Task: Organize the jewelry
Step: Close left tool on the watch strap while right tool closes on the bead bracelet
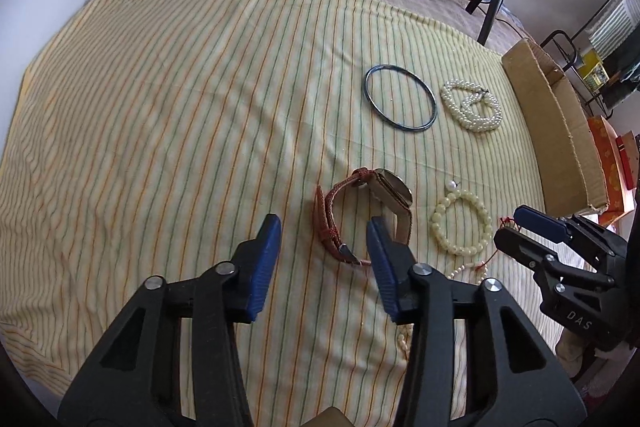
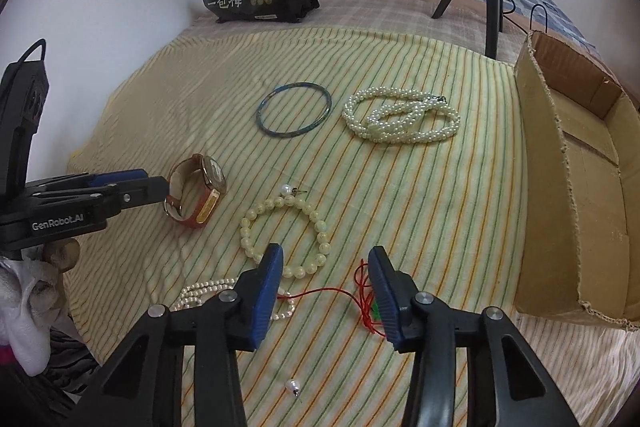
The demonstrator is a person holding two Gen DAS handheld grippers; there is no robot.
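Clearly, from the left wrist view, the left gripper [image 1: 324, 247] hangs with fingers spread wide and empty, the watch [image 1: 366, 213] lying on the bed [image 1: 160, 107] just beyond them; its upright strap could tip or roll if one finger nudges it first. From the right wrist view, the right gripper [image 2: 326, 281] is likewise spread and empty above the bead bracelet [image 2: 286, 231] and red string [image 2: 340, 291], which could snag. The cardboard box [image 2: 560, 187] waits at the right.
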